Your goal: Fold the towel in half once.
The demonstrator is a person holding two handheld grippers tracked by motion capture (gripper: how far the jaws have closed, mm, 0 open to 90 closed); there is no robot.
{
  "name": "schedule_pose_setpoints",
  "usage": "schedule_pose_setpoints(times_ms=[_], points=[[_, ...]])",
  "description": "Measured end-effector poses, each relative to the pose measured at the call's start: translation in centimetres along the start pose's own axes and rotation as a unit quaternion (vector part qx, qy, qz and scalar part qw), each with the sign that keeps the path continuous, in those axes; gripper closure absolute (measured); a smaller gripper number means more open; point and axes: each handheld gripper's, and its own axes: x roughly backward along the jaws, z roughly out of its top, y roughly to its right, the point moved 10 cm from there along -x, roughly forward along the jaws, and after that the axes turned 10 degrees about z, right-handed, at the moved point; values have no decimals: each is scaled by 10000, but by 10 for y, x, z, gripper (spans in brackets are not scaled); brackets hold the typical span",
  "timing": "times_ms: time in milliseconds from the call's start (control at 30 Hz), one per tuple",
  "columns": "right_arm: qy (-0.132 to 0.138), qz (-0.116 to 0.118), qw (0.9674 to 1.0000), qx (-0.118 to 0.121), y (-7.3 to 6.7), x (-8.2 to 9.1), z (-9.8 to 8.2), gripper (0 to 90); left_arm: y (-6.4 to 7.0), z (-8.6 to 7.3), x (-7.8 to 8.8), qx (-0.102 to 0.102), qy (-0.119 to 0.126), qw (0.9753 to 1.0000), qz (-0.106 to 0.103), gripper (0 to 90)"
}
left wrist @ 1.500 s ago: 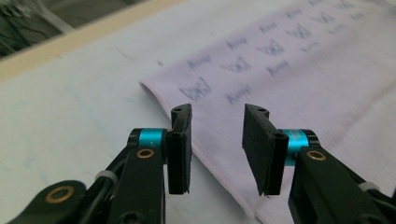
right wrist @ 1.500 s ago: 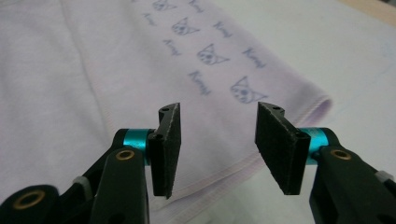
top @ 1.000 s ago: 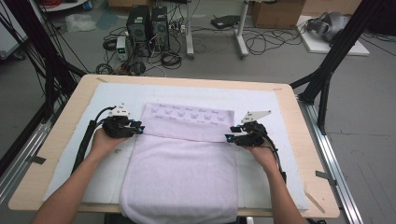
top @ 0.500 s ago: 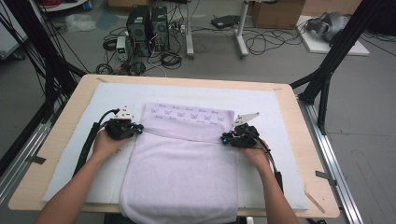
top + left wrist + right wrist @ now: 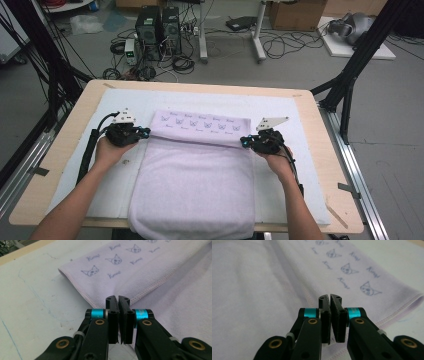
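Lilac towel (image 5: 195, 185) lies flat on a white mat (image 5: 295, 150), its near end hanging over the table (image 5: 65, 125) edge toward the person. A printed band with small cat faces (image 5: 130, 262) is folded back over the far end, so one fold appears done. The left claw (image 5: 146, 132) sits at the towel's left side, right on the hem of that band; the right claw (image 5: 243, 142) sits at the matching spot on the right. Both have just been closing, and their jaws now meet almost completely. In the gripper views each pair looks pinched on the hem (image 5: 312, 298), though the cloth between the pads is hidden. Judging by the long stretch still lying flat, further folding remains.
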Motion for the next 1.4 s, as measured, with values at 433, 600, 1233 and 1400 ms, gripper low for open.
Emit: schedule_pose_setpoints(times_ms=[433,600,1233,1400], points=[[171,285,9984,458,-56,42,9,870,41,0,70,-301,226,9990,-240,864],[173,457,9966,670,-91,54,-2,872,70,-22,100,-485,265,9978,-352,863],[-173,544,9975,411,-104,21,-52,626,92,-64,69,-725,-157,9938,-828,639],[-371,600,9967,405,-104,13,-62,638,100,-72,60,-805,-269,9917,-964,684]])
